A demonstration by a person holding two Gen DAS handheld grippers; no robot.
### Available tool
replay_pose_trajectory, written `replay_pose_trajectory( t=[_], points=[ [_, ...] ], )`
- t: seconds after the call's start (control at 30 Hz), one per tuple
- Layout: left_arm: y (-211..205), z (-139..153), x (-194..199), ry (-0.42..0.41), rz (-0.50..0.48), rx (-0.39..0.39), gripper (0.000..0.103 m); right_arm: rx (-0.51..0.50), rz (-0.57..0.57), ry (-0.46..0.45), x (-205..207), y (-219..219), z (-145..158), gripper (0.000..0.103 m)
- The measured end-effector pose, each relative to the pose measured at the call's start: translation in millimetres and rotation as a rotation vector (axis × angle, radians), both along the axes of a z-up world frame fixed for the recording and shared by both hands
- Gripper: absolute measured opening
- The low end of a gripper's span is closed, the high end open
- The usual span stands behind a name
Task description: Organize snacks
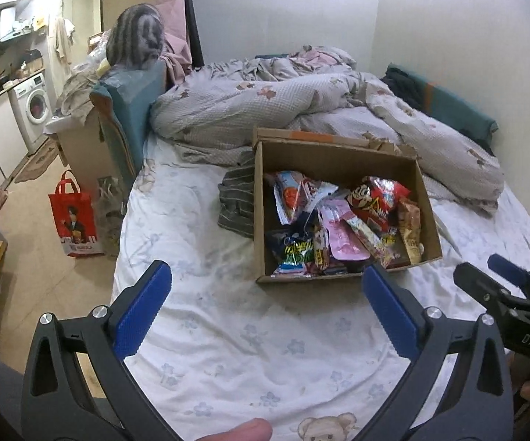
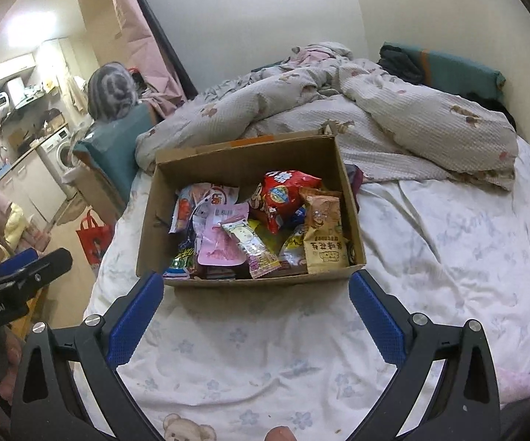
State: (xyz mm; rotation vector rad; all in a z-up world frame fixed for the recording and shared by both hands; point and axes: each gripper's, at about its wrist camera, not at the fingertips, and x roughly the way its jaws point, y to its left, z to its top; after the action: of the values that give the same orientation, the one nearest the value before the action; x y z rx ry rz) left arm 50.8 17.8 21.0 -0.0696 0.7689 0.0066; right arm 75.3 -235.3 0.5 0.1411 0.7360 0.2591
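So the open brown cardboard box [image 2: 250, 220] of mixed snack packets [image 2: 261, 228] sits on the white flower-print bed sheet [image 2: 265, 349], its far edge right up against the rumpled grey quilt [image 2: 375, 110]. Left gripper [image 1: 267, 303] is spread wide with nothing in it, and the right gripper [image 2: 255, 305] is wide open and empty too, both just short of the box's near edge. Lots of bare sheet on the near and right sides. A red tote bag [image 1: 75, 220] stands on the floor off the bed's left edge.
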Motion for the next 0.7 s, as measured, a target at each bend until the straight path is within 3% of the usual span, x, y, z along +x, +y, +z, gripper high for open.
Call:
replay_pose_trajectory(
  t=[0.7],
  points=[
    [-13, -8, 2, 0.022, -0.025, 0.006, 0.103, -0.025, -0.014, 0.009, 5, 4, -8, 0.103]
  ],
)
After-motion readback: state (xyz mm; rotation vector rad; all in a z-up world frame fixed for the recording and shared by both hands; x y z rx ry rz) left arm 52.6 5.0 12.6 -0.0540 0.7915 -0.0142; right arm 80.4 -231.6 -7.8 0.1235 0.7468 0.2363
